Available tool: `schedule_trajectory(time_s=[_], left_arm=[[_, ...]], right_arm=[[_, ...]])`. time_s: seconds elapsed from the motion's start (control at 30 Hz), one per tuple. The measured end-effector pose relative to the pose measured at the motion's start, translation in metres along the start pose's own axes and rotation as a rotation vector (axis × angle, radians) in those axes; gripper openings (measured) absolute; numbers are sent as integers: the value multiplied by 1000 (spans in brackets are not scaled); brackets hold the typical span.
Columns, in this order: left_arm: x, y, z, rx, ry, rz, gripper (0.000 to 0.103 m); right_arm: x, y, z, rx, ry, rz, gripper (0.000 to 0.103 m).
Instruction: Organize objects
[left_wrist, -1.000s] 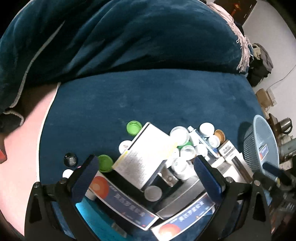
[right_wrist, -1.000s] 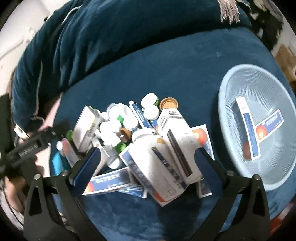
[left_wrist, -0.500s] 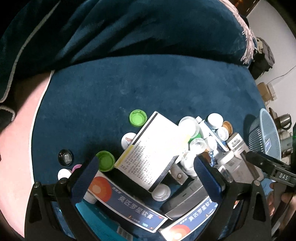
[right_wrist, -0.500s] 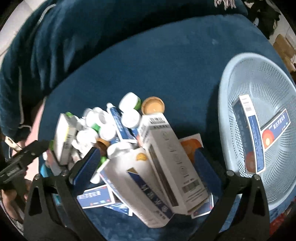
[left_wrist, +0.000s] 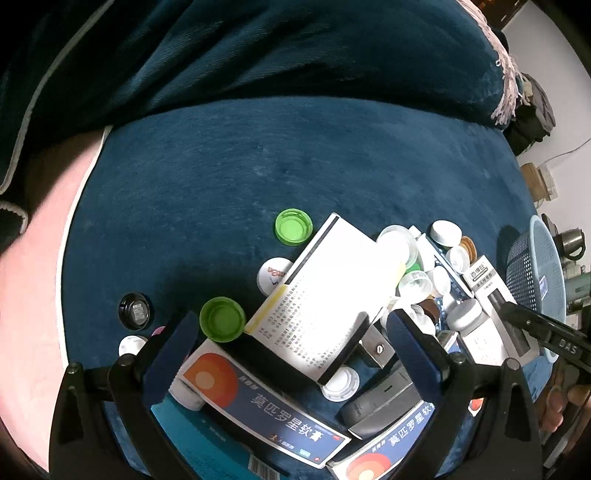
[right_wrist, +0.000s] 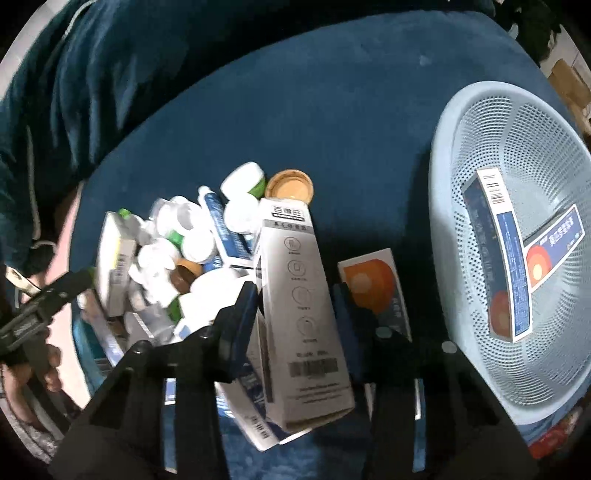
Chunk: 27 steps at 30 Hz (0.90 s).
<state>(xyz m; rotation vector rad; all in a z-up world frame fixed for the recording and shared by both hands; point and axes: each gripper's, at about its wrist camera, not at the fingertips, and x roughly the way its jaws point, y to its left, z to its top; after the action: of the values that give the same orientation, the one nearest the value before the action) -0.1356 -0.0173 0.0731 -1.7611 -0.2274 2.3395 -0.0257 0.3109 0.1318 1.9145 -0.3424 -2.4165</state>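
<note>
While the right gripper (right_wrist: 295, 314) has just been closing, its blue pads now press both long sides of a tall grey-and-white carton (right_wrist: 301, 295) with printed icons and a barcode, at the right edge of the pile of cartons, jars and caps on the blue cushion (right_wrist: 332, 122). The light-blue mesh basket (right_wrist: 454, 184) to the right holds two blue-and-orange cartons (right_wrist: 506, 236). The left gripper (left_wrist: 288, 343) stands wide over a white text-printed carton (left_wrist: 325, 295), pads clear
</note>
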Motion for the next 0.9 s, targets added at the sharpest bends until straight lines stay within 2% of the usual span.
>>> schedule_trajectory(time_s=[0.1, 0.27, 0.3, 0.43, 0.5, 0.63, 0.7, 0.77, 0.83, 0.9], left_arm=[[1, 1, 0, 6, 3, 1, 102], [4, -1, 3, 16, 11, -5, 102], [5, -1, 3, 18, 11, -8, 102], [9, -7, 4, 53, 6, -23, 102], [11, -17, 2, 105, 6, -1, 102], [15, -39, -4, 269, 15, 47, 102], [21, -43, -6, 327, 27, 97, 101], [29, -40, -8, 333, 51, 112, 92], [35, -33, -7, 306, 75, 82, 90], [36, -28, -5, 281, 71, 51, 84]], right_arm=[[0, 8, -2, -3, -4, 43, 44], [20, 10, 1, 25, 60, 66, 44], [21, 11, 0, 28, 63, 76, 40], [9, 11, 4, 6, 21, 65, 39], [10, 12, 4, 6, 22, 70, 39], [10, 8, 3, 6, 27, 69, 39], [11, 10, 3, 6, 24, 72, 39], [12, 11, 4, 5, 24, 72, 39], [11, 10, 3, 1, 23, 75, 39], [9, 9, 3, -5, 20, 76, 39]])
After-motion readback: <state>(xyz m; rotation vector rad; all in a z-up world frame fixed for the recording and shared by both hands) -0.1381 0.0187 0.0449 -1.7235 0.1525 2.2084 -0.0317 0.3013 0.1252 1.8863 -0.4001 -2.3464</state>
